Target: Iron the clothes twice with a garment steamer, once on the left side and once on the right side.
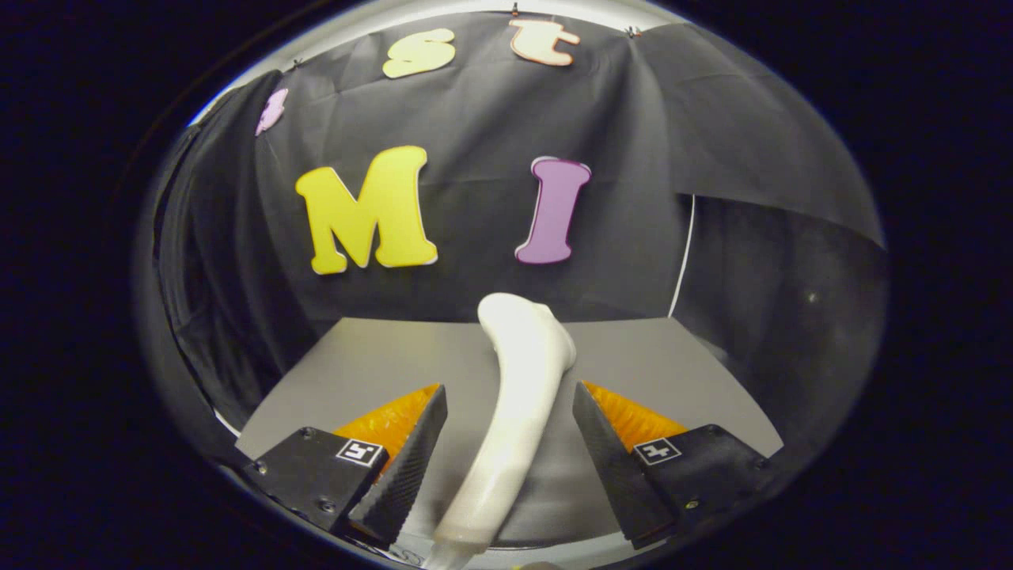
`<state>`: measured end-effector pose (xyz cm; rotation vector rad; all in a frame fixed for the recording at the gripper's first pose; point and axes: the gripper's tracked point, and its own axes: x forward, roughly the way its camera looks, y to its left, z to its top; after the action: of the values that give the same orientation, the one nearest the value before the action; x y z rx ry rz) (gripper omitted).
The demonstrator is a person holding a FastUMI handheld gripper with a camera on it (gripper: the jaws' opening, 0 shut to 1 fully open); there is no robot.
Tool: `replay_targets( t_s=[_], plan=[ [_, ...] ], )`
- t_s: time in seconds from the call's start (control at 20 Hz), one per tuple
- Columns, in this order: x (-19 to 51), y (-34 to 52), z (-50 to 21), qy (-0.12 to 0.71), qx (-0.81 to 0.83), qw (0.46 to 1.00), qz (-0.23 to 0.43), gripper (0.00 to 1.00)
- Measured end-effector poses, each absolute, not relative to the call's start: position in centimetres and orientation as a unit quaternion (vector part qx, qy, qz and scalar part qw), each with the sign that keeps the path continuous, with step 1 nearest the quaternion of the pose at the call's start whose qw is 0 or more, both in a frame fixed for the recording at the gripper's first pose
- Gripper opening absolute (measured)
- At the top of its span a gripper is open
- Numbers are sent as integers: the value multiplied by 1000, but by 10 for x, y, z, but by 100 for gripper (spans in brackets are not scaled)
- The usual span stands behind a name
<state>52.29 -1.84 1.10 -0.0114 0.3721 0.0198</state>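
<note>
**One steamer standing between two spread fingers**

One garment steamer (518,396) is rising up between the two fingers of the gripper (509,404), and it is the single task item showing here. It is white and glossy, with a long curved handle that is climbing from low down near the gripper's body, bending, and ending in a broader rounded head just beyond the fingertips. The head is leaning a little to the right.

The claw is standing spread. Its two fingers (411,459) are flaring outward on either side of the handle, and a gap is showing between each finger's inner face and the white shaft, so neither one is pressing on it. Whether the lower end of the handle is touching anything at the base of the gripper, I cannot tell; it is running out of sight there.

Each finger is carrying one small square marker on its upper block, two markers in all.

Under the steamer one grey table (372,364) is stretching away toward the back, bare where it is showing. Behind it the black cloth wall (475,158) is hanging, and one thin white cord (685,253) is running down the cloth to the table's far right corner.
</note>
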Motion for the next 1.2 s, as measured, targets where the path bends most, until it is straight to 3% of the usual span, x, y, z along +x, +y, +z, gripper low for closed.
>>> replay_targets(
  t_s=[0.2,0.4,0.75,1.0,1.2],
  plan=[
    [533,-14,-19,238,20,971,18,99],
    [530,-14,-24,246,4,969,11,82],
    [526,-13,-24,309,14,951,1,75],
    [526,-13,-21,336,52,940,6,48],
    [521,-2,-16,324,93,941,32,41]
  ],
)
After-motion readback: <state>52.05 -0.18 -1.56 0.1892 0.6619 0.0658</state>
